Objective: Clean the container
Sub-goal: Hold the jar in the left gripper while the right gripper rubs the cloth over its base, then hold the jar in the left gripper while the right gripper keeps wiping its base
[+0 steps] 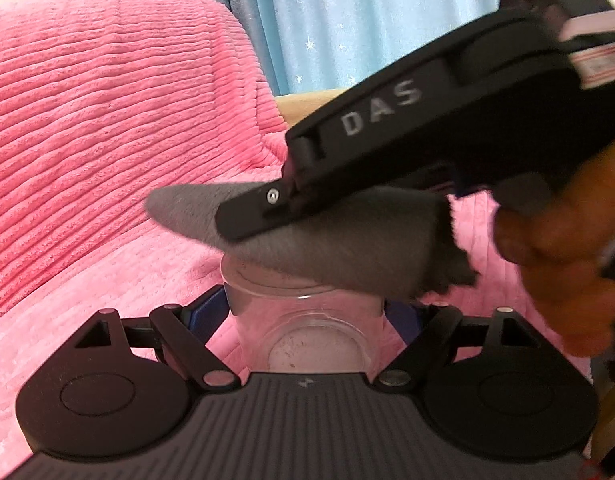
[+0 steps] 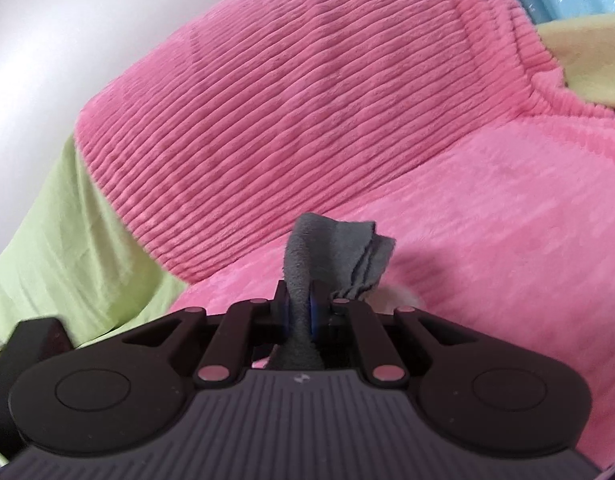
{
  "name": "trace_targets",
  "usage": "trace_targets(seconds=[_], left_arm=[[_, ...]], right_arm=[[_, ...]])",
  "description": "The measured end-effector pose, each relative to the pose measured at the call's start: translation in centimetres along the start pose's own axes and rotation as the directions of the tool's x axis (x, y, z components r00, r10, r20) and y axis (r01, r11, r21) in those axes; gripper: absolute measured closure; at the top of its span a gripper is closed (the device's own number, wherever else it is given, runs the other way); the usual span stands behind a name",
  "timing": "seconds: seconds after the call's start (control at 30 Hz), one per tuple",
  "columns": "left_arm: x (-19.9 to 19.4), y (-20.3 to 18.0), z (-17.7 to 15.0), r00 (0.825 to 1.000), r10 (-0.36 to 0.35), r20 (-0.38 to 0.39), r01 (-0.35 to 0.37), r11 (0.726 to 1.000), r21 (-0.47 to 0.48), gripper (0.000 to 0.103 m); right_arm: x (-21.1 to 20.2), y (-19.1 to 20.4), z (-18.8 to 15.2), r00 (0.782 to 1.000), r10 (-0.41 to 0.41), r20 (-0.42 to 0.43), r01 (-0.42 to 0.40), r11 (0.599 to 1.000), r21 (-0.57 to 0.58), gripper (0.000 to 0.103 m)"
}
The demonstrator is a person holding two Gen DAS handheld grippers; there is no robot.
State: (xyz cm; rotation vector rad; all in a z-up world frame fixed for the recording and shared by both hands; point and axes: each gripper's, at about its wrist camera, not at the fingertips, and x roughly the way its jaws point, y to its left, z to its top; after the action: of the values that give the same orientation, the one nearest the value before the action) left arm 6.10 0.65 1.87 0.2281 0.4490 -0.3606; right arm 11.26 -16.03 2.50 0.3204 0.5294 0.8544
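My left gripper (image 1: 305, 308) is shut on a clear plastic container (image 1: 307, 320), which points away from the camera with its round base toward me. My right gripper (image 1: 243, 220) comes in from the upper right, shut on a grey cloth (image 1: 327, 248) that lies over the container's rim. In the right wrist view the right gripper (image 2: 299, 312) pinches the grey cloth (image 2: 331, 252), which sticks out past the blue-padded fingertips (image 2: 314, 312). A pale bit of the container (image 2: 395, 296) shows just behind the cloth.
A pink ribbed cushion (image 1: 107, 120) and a pink fleece blanket (image 2: 487, 220) lie under and behind the work. A green sheet (image 2: 67, 220) is at the left, blue starred curtains (image 1: 367, 20) at the back. A bare hand (image 1: 559, 248) holds the right gripper.
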Motion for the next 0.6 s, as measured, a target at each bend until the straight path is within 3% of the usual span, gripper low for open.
trace_targets(seconds=[0.13,0.3,0.47,0.6], left_arm=[[0.0,0.2,0.0,1.000,-0.008,0.004,0.008,1.000,-0.001,0.019],[-0.2,0.2,-0.1,1.000,-0.011,0.004,0.011,1.000,0.004,0.019],[-0.3,0.4,-0.1,1.000,-0.013,0.001,0.013,1.000,-0.011,0.018],[-0.3,0.3,-0.1,1.000,-0.006,-0.002,0.006,1.000,-0.005,0.018]], right_arm=[[-0.6,-1.2,0.4,0.998,-0.053,0.028,0.052,0.998,0.020,0.097],[-2.6,-1.6,-0.1,0.998,-0.055,0.011,0.055,0.998,0.035,0.097],[-3.9,-0.5,-1.3,1.000,-0.014,-0.012,0.014,0.999,0.039,0.096],[-2.6,0.2,-1.3,0.999,0.047,-0.026,-0.046,0.998,0.050,0.096]])
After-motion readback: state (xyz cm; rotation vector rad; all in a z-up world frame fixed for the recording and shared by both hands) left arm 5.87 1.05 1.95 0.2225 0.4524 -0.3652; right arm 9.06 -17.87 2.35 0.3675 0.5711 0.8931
